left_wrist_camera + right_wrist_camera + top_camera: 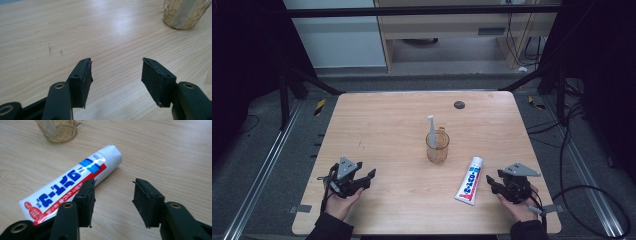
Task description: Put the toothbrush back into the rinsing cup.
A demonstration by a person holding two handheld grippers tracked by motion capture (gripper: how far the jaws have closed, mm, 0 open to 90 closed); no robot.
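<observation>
A: Status?
B: Both claws low over the near edge of the table [377, 120]. Left claw [364, 179] apart, nothing between the jaws, bare wood ahead. Right claw [492, 184] apart too, empty.
A: Toothpaste?
B: Toothpaste tube [469, 180] flat on the table, just left of the right claw, cap end toward the cup. Seen in the right gripper view [72, 182] running beside the left jaw, not between the two.
A: Cup?
B: Amber glass cup [437, 146] mid-table, upright, toothbrush [431, 131] standing in it, head up. Well apart from the left claw.
A: Progress?
B: Probably early. Nothing gripped, nothing lifted. Tube pickup looks next; right claw close but not lined up on it.
</observation>
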